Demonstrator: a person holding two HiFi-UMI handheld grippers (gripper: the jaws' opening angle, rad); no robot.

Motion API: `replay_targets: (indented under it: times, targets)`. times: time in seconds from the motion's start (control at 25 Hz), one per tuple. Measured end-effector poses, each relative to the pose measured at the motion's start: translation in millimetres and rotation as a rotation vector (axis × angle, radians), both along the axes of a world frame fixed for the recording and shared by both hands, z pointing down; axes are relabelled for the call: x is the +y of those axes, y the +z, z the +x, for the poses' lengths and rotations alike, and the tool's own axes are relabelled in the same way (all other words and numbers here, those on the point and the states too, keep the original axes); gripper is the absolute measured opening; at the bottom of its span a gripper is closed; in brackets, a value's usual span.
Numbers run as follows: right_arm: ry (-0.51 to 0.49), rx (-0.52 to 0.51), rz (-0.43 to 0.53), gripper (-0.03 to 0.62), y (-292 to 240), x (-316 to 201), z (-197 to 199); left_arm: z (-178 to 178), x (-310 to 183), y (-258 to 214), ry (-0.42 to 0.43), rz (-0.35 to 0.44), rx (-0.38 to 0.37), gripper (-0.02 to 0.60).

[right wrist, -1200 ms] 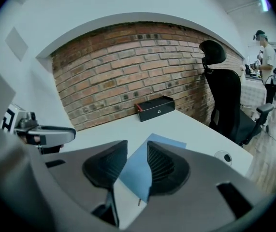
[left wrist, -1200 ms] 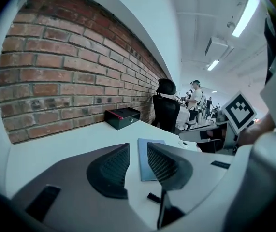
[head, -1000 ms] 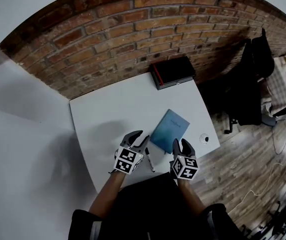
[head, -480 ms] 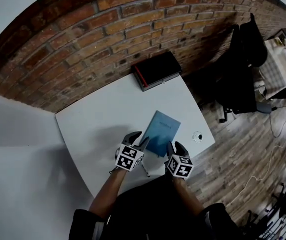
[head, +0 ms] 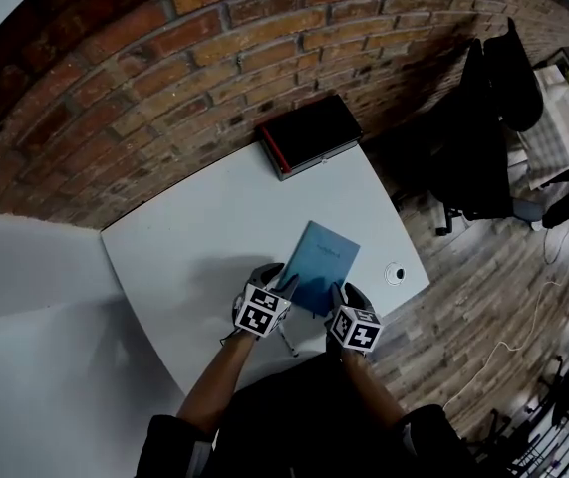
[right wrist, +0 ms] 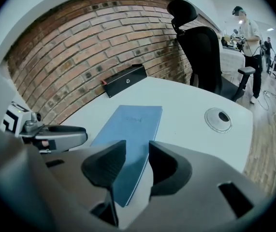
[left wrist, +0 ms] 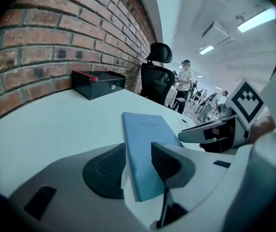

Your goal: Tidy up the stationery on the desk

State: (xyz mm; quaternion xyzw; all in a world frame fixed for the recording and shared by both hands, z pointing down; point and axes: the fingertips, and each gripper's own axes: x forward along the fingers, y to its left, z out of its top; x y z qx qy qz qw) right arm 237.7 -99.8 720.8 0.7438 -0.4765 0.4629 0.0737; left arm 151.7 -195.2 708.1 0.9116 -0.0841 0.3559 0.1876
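Both claws have come down toward the near edge of the counter point(head: 204, 237) and now sit low over it, side by side. The jaws of the left claw point(head: 276, 279) and the right claw point(head: 347, 295) have just been opening and stand wide apart. In each gripper view the near end of the notebook point(head: 321, 265) shows through the gap, but no pad presses on it; nothing is clamped. Judgement: this is the approach to a pick-up of the notebook, with the grasp not yet made and no item tidied so far. A black pen point(head: 286, 341) lies at the near edge between the two claws, partly under the left one. The notebook lies flat and closed just beyond the claw tips, right of the counter's middle, askew to the edges. It is thin, blue, soft-covered, with faint print on the cover. A round grommet point(head: 395, 272) sits near the right edge. A black box point(head: 309, 133) rests at the far edge, against the brick wall.
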Motion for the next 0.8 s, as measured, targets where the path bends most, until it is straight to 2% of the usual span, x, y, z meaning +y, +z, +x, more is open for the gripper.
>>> replay_targets:
  times: [0.56, 0.8]
  targets:
    - [0.023, -0.088, -0.043, 0.138, 24, 4, -9, 6, 6, 28, 0.013, -0.075, -0.06, 0.153]
    - [0.024, -0.082, -0.047, 0.137, 25, 3, -9, 5, 9, 32, 0.024, -0.071, -0.09, 0.153]
